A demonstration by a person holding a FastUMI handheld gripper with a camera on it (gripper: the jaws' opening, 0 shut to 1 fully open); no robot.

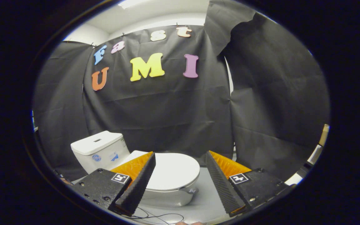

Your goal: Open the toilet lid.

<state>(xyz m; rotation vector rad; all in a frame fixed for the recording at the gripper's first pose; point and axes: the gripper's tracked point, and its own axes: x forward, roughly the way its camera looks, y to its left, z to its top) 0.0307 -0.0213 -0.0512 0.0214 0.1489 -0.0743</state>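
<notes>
We see the gripper [180, 157] w/ fingers spread wide, nothing between them but open air; they touch nothing. Just ahead and below lies the toilet lid [175, 170], down flat on the bowl, its rounded front edge facing the gap between the fingers, w/ free room above it. The tank [100, 150] stands behind the lid, beyond the left finger, blocking that side. Bare floor [203, 200] lies beside the bowl near the right finger, so there's room to pass there. Thin wires [158, 216] lie on the floor below the fingers. Booth cloth [180, 115] closes off the back and right.
</notes>
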